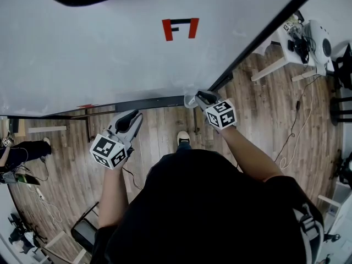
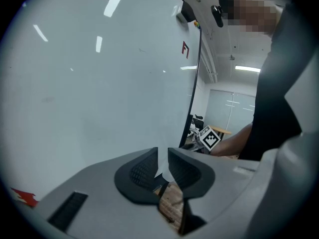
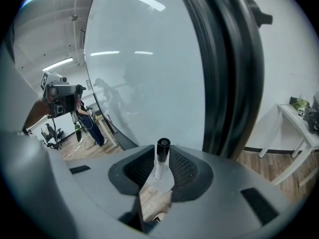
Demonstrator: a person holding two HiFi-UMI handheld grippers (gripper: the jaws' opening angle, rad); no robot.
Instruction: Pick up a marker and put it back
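Plainly, the whiteboard [image 1: 110, 48] fills most of the view. At its lower corner the right gripper [image 3: 160, 171] is clamped on the marker [image 3: 161, 158], whose black end pokes out past the pads. The left gripper [image 2: 163, 166] holds nothing, its jaws a sliver apart. The marker looks light, stiff and smooth, so a mid-barrel hold should stop it swivelling.

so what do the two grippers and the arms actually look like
The left gripper and right gripper are matching light grey plastic hand-held tools. Each has two dark ribbed jaw pads and carries a white cube with black square markers. The person wears a black short-sleeved top, and the forearms are bare.
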